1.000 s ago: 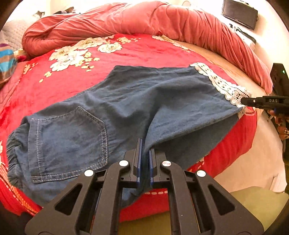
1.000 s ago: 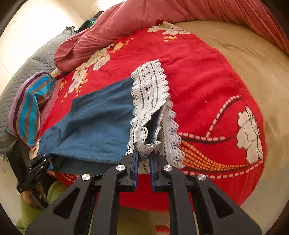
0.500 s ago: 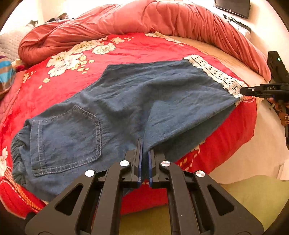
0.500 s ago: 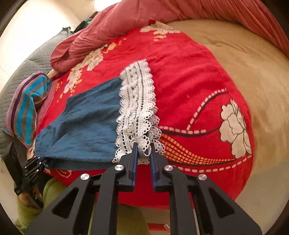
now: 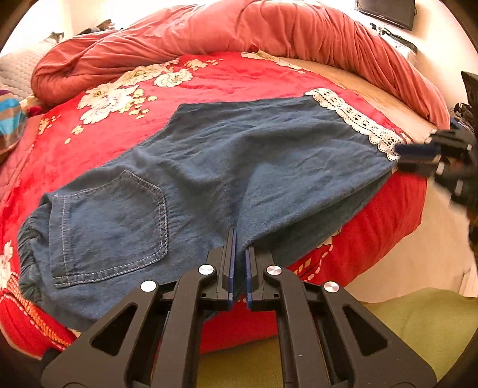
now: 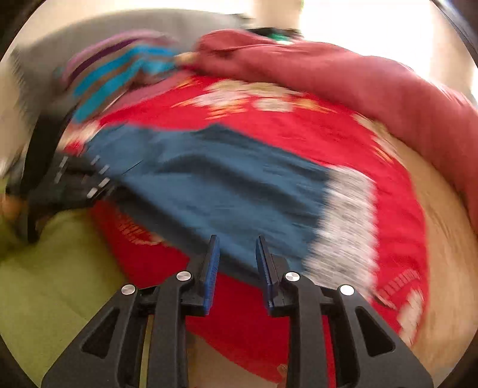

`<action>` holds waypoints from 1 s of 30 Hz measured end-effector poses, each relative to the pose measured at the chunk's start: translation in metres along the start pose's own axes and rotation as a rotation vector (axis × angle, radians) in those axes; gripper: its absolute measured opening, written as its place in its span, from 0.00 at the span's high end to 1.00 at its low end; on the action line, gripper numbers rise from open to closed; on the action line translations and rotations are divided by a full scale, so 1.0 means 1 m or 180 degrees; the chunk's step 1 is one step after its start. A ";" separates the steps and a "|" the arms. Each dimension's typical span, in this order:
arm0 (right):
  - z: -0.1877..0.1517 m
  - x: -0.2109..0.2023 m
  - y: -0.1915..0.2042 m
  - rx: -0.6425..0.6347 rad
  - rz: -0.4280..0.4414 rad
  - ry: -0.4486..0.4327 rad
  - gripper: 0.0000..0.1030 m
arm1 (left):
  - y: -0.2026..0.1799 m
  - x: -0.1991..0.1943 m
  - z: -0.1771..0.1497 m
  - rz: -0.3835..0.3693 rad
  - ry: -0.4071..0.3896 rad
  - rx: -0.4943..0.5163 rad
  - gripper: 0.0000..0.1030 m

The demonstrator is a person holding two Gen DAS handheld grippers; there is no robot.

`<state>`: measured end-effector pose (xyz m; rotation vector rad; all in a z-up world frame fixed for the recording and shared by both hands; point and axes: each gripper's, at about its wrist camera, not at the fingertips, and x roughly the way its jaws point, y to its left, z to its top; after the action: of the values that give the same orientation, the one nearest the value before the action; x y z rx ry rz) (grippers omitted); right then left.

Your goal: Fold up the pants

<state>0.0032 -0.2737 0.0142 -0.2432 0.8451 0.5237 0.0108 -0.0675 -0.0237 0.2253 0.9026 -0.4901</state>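
Note:
Blue denim pants [image 5: 239,167] lie flat on the red flowered blanket [image 5: 209,80], back pocket [image 5: 110,226] at left and white lace hem [image 5: 355,119] at right. My left gripper [image 5: 240,238] is shut on the pants' near edge at the middle. In the blurred right wrist view the pants [image 6: 224,185] and lace hem [image 6: 346,226] lie ahead. My right gripper [image 6: 237,247] has its jaws opening; the near denim edge lies just beyond its tips and the pads press on nothing. The right gripper [image 5: 403,155] shows blurred by the hem corner, and the left gripper [image 6: 74,182] at the far left.
A rolled pink duvet [image 5: 269,27] rims the far side of the bed. A striped cloth [image 6: 119,68] lies at the bed's left end. Green flooring [image 5: 403,328] runs below the bed's near edge. A dark screen [image 5: 385,10] hangs on the far wall.
The right gripper has let go of the lace hem, parted its jaws, rolled and swung left along the near edge. The left gripper keeps its grip and place.

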 end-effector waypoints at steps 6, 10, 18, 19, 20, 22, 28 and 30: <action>0.009 0.042 0.045 -0.0732 -0.0078 0.0144 0.69 | -0.001 -0.004 -0.001 -0.0010 -0.0027 0.0002 1.00; 0.011 0.061 0.045 -0.0787 -0.0130 0.0261 0.92 | -0.001 -0.004 -0.003 -0.0027 -0.0001 0.0012 0.99; -0.002 0.066 0.032 -0.0565 0.0158 0.0431 0.93 | 0.001 0.005 -0.011 -0.0125 0.0191 -0.0021 0.94; -0.002 0.067 0.030 -0.0509 0.0194 0.0428 0.93 | 0.001 0.004 -0.012 -0.0120 0.0192 -0.0016 0.93; -0.001 0.065 0.029 -0.0465 0.0235 0.0435 0.91 | 0.001 0.002 -0.013 -0.0120 0.0185 -0.0011 0.92; 0.001 0.058 0.023 -0.0305 0.0381 0.0444 0.80 | 0.004 -0.006 -0.016 -0.0111 0.0144 -0.0037 0.69; 0.006 0.027 -0.021 0.0230 0.0366 0.0188 0.66 | 0.040 -0.039 -0.021 0.0022 -0.0123 -0.0476 0.38; 0.005 0.023 -0.039 0.0440 0.0264 0.0129 0.64 | 0.059 -0.051 -0.021 0.0179 -0.0240 -0.0684 0.29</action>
<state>0.0402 -0.2971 0.0001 -0.0926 0.9299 0.5366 -0.0009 0.0080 0.0028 0.0362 0.8657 -0.3441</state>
